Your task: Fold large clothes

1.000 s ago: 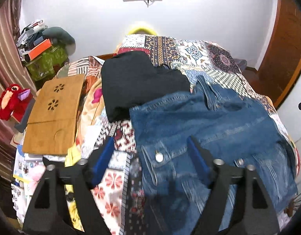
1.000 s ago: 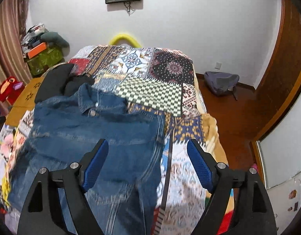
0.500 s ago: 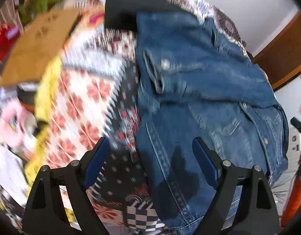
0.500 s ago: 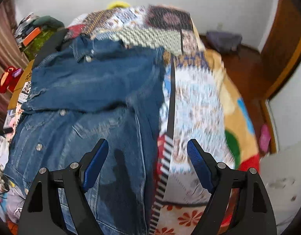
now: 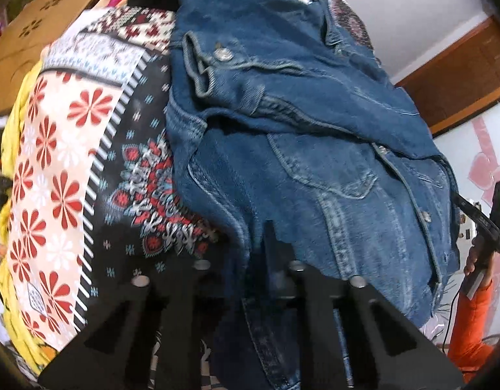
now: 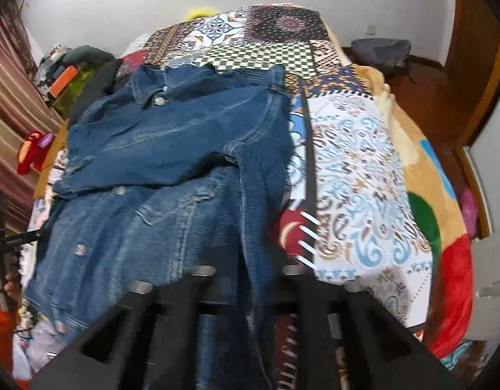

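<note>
Denim jacket is lying spread out on the patchwork bedspread, collar pointing toward the far wall, with one sleeve folded across the chest. Left gripper is sitting down at the near hem on the jacket's left edge, and its jaws have just been closing; they're pretty much together now with a bit of denim pinched between them. Right gripper is doing the same thing on the opposite near corner, jaws just closed with the hem fabric bunching between them, right beside the black stripe in the bedspread. Fingertips themselves are blurry and dark, so I can't tell exactly how much cloth they're holding. An orange sleeve is showing at the edge in the left view.
</note>
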{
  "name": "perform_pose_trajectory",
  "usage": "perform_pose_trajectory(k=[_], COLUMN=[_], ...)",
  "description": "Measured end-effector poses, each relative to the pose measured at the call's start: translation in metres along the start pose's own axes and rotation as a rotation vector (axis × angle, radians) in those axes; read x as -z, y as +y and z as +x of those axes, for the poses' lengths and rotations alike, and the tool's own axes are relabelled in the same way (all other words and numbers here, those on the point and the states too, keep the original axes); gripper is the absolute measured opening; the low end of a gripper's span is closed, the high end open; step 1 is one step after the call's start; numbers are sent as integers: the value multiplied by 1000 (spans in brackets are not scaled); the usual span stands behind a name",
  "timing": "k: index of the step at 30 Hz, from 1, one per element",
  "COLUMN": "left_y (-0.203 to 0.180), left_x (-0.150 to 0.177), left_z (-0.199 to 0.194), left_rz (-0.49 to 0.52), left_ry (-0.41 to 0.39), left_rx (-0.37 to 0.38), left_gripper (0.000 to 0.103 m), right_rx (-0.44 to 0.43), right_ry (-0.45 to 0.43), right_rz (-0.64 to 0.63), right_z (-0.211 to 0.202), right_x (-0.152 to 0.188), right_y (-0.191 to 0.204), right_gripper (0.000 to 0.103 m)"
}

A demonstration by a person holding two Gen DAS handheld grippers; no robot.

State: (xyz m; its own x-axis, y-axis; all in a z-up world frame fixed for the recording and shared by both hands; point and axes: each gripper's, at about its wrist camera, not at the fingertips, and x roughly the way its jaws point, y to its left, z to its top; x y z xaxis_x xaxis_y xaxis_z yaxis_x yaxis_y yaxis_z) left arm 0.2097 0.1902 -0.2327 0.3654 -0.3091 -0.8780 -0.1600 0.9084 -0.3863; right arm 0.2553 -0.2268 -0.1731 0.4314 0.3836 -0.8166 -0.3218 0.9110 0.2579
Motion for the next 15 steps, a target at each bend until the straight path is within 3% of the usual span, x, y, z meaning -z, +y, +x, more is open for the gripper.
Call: perform_pose_trajectory(k=[2,6,9,15], left_y=[-6,-17,-19,-16], left_x=[-6,-29,-53,-100], left_z=[-10,-40,-65,-62], left_rz=[16,13,8,-13], left_ry=[-27,-125,-209,-290], left_rx=[6,50,72,-15], left_gripper=[8,7,7,7], right_rx=[-63,-91,-74,28], right_ry=[-15,-83,-143,-156], right_rz=[13,-7,-23,23], right_z=[-4,-18,-23,12], right_x=[-8,-34,-55,-85], right_y=[1,14,21,8], right_gripper=[6,6,6,6])
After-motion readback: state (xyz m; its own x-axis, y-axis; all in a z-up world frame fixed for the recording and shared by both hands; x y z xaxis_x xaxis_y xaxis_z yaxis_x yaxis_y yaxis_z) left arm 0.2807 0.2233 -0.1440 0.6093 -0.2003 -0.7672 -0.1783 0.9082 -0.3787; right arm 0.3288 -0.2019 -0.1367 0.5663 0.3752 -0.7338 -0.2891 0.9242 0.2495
